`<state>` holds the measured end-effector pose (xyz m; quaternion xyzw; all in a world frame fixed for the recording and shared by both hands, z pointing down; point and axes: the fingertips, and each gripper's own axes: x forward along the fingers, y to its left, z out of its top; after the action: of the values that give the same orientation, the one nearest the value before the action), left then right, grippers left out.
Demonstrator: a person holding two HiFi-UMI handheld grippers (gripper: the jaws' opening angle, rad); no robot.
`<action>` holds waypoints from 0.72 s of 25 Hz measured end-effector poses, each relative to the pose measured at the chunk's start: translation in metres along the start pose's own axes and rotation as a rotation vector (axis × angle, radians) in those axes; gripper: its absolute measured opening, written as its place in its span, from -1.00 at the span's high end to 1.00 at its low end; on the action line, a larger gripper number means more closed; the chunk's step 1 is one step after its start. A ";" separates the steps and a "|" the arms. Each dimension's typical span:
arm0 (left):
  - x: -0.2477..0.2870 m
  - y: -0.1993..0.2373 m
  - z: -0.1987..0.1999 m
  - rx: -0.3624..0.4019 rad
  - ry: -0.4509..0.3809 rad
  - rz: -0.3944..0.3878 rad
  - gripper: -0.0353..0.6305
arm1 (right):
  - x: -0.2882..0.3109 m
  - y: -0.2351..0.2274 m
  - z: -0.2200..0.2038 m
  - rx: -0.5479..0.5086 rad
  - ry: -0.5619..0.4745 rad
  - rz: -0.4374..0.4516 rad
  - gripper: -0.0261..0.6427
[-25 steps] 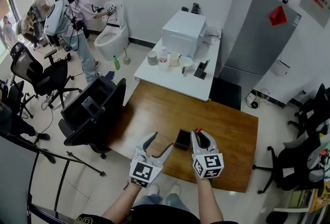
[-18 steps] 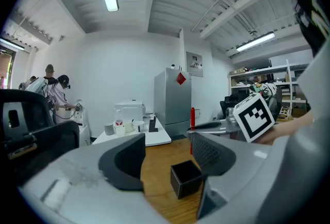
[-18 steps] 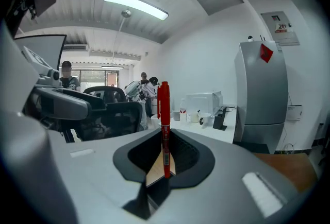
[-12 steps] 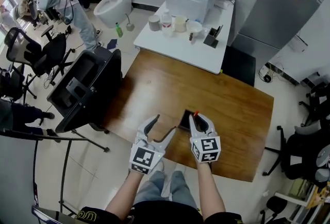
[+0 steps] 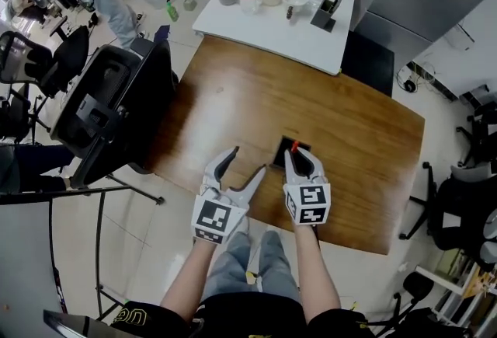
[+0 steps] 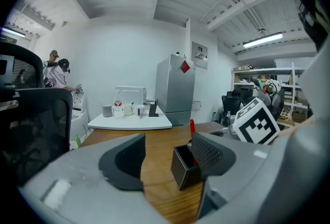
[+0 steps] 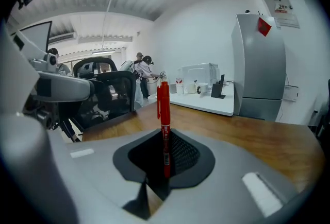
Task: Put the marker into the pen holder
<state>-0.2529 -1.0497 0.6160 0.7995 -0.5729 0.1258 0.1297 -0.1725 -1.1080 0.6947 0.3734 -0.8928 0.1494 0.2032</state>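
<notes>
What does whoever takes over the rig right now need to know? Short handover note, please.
Left gripper: open and empty, just left of the pen holder on the wooden table.
Right gripper: shut on the red marker, which it holds upright at the holder.
Done: marker gripped and lined up with the holder. Its lower end looks to dip inside, but that is not certain.
Left: lower it fully, open the right jaws, and pull clear.

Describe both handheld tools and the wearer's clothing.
The left tool and right tool are light grey plastic, with curved jaws lined by dark meshed pads. Each carries a white cube of black square markers. The person wears a black top and blue jeans.
</notes>
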 end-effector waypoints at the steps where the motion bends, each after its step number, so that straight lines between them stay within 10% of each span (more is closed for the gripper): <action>1: -0.001 0.002 -0.001 -0.003 0.001 0.005 0.04 | 0.001 0.001 -0.001 0.001 0.013 0.000 0.77; 18: -0.015 0.004 0.032 -0.059 -0.088 0.007 0.04 | -0.029 -0.001 0.027 0.062 0.004 -0.019 0.54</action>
<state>-0.2601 -1.0487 0.5814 0.7978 -0.5845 0.0741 0.1277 -0.1596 -1.1023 0.6572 0.3878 -0.8836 0.1757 0.1949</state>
